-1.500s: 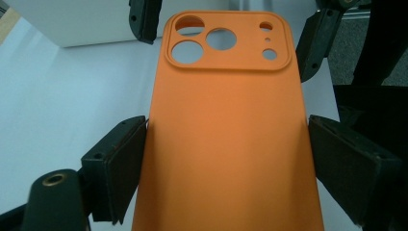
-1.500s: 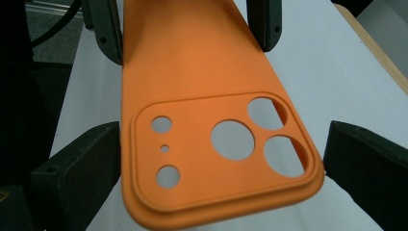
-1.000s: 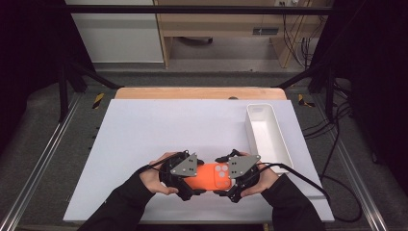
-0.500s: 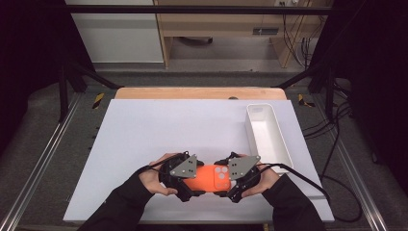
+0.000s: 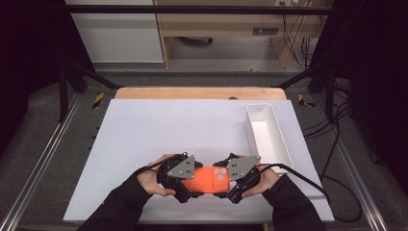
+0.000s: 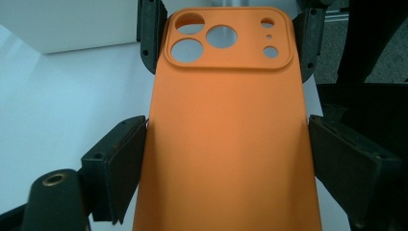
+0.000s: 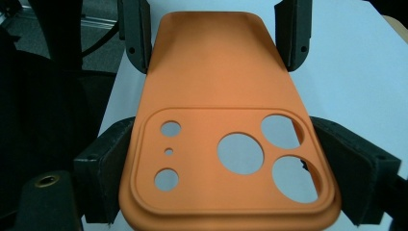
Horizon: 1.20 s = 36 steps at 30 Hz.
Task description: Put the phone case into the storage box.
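Left hand-held gripper [image 5: 185, 179]: low in the high view, left of centre, pinching the plain end of the orange phone case [image 5: 210, 179]; in its own view the jaws press on the case's long edges.
Right hand-held gripper [image 5: 239, 177]: just right of centre, its jaws have just been closing and now clamp the camera-cutout end of the case (both pads touch the edges in its own view).
Orange phone case: spans between the two grippers, back face up, over the near part of the white desk [image 5: 159, 130].
White tray [image 5: 279, 144]: right side of the desk, well apart from the case.
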{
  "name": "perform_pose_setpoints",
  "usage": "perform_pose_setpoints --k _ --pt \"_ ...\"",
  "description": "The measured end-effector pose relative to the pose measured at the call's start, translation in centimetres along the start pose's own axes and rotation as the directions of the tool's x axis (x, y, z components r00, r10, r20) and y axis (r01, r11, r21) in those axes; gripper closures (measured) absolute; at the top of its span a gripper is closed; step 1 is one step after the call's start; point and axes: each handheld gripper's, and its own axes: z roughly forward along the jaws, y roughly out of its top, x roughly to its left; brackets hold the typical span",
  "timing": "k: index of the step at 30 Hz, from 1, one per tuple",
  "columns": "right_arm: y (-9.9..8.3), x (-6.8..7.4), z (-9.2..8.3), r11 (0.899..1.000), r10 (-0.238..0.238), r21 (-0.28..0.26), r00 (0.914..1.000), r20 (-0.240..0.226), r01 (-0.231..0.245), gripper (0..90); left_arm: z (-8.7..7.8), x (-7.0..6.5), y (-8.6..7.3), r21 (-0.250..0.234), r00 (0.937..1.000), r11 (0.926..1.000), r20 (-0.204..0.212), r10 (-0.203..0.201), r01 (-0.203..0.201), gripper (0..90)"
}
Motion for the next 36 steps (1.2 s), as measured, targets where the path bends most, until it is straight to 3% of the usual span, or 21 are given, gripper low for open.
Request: perform_pose_setpoints --k 14,27,36 --pt "0.06 0.01 0.0 1.0 0.03 0.0 0.9993 -0.023 -0.03 16.0 -0.06 0.04 -0.17 -0.009 0.9992 0.9995 0.028 -0.03 0.03 15.5" --pt "0.07 -0.11 0.05 0.998 0.065 -0.01 0.9971 -0.038 -0.066 15.5 0.0 -0.18 -0.02 0.0 1.0 1.0 0.008 0.0 0.0 15.6" --pt "0.06 -0.15 0.02 0.998 0.066 -0.007 0.9971 -0.038 -0.067 16.2 0.07 -0.06 -0.07 -0.003 0.9998 0.9999 0.017 -0.015 0.015 15.4"
